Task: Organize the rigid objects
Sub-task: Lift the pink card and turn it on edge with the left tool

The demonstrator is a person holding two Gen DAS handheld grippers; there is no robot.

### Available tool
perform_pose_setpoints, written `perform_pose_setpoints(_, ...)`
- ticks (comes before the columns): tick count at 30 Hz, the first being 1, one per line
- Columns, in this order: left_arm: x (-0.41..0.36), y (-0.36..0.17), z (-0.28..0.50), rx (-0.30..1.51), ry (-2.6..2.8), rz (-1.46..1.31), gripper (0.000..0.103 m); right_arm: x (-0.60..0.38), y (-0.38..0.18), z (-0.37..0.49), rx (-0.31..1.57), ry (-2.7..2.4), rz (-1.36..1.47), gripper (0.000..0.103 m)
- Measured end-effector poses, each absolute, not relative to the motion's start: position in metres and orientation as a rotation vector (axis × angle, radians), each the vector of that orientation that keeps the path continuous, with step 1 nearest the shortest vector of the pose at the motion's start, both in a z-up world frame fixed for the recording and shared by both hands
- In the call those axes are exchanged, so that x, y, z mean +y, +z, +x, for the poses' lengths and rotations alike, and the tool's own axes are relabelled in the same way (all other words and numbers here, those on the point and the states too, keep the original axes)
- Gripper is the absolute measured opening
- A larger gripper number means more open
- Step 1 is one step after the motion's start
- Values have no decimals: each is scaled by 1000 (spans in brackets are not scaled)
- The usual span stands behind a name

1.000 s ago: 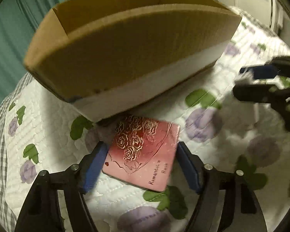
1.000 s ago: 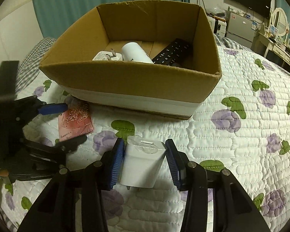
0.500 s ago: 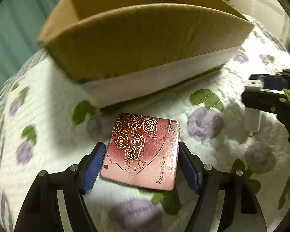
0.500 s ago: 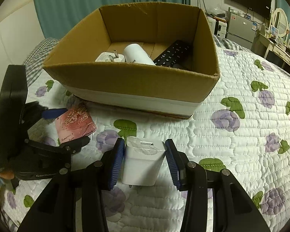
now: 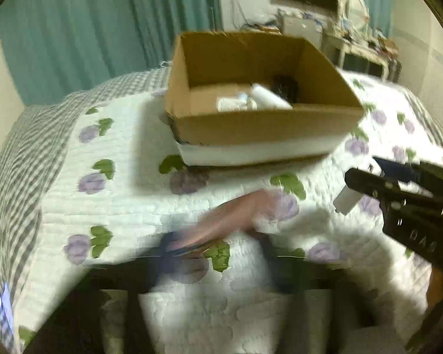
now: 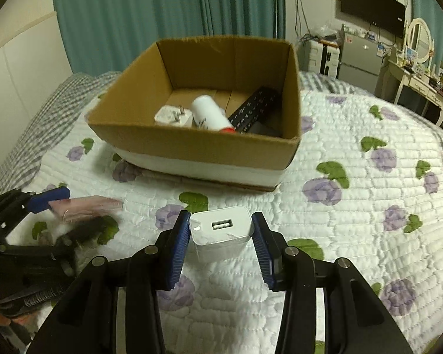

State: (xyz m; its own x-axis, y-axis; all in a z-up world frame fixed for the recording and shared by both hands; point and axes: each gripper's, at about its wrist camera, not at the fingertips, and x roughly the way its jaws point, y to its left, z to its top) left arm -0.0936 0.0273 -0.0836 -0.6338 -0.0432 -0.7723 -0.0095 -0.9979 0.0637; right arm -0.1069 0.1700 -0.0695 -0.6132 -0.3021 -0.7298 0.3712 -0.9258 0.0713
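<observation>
- Progress looks past halfway: the cardboard box (image 6: pixel 209 144) on the quilt (image 6: pixel 354 236) already holds a white plug adapter (image 6: pixel 172 115), a white cylinder (image 6: pixel 209 115) with a red end, and a black remote (image 6: pixel 255 109) leaning at the far right corner.
- Two items are left outside the box, each in a gripper and neither yet over the rim.
- Right gripper (image 6: pixel 221 243) is clamped on a white USB charger (image 6: pixel 221 231); its blue ribbed pads press the charger's two sides, port facing the box.
- Left gripper (image 6: pixel 56 215) has just been closing its jaws, and a pink card box (image 6: pixel 85 205) sits between them; its own view is badly smeared, but the right view shows one blue pad above the card box and a dark finger under it, so I judge it gripped by its flat faces.
- Remaining work, as I judge it: carry both items over the near wall and release them inside.
- Materials: the box is plain brown corrugated board with a white band around its base, open-topped and rigid.
- Charger is glossy hard plastic, blocky with rounded edges; what looks like clear film wrinkles at its corners.
- Card box is thin and flat, so a light hold could slip.
- Quilt is soft, stitched in rows, printed with purple flowers and green leaves.
</observation>
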Motion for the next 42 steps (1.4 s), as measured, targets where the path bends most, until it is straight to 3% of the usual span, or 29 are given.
perform_pose_setpoints(1,25,-77,-95,-31,-2838,1332,18,172,-65,-105,118,-2531,1106,42)
perform_pose_setpoints(5,17,-76,-96,-49,-2835,1343,12,180,-53,-96,102,-2548,1065,42)
perform_pose_setpoints(7,19,-81,-94,-3,-2826,1367,4,183,-52,-94,92,-2546,1066,42)
perform_pose_setpoints(13,29,-92,-91,-29,-2808,1420,2,195,-54,-94,54,-2541,1071,42)
perform_pose_setpoints(15,33,-94,-91,-96,-2814,1398,4,196,-54,-94,44,-2535,1068,42)
perform_pose_setpoints(17,33,-99,-94,-180,-2762,1369,18,197,-57,-95,37,-2525,1076,42)
perform_pose_setpoints(18,32,-103,-96,-199,-2757,1376,42,198,-59,-96,34,-2519,1085,42)
perform_pose_setpoints(19,30,-108,-98,-212,-2766,1391,58,198,-62,-97,32,-2514,1094,42)
perform_pose_setpoints(25,29,-137,-105,-336,-2782,1492,58,197,-73,-105,33,-2492,1140,42)
perform_pose_setpoints(29,39,-153,-117,-510,-2765,1518,58,195,-79,-107,39,-2485,1165,42)
perform_pose_setpoints(32,40,-157,-128,-559,-2764,1535,63,194,-84,-110,42,-2482,1186,42)
perform_pose_setpoints(38,40,-166,-128,-607,-2761,1500,63,193,-89,-113,50,-2480,1209,42)
perform_pose_setpoints(41,47,-167,-123,-696,-2737,1447,59,191,-90,-113,59,-2479,1212,42)
perform_pose_setpoints(42,46,-164,-122,-689,-2747,1450,51,191,-89,-112,59,-2480,1210,42)
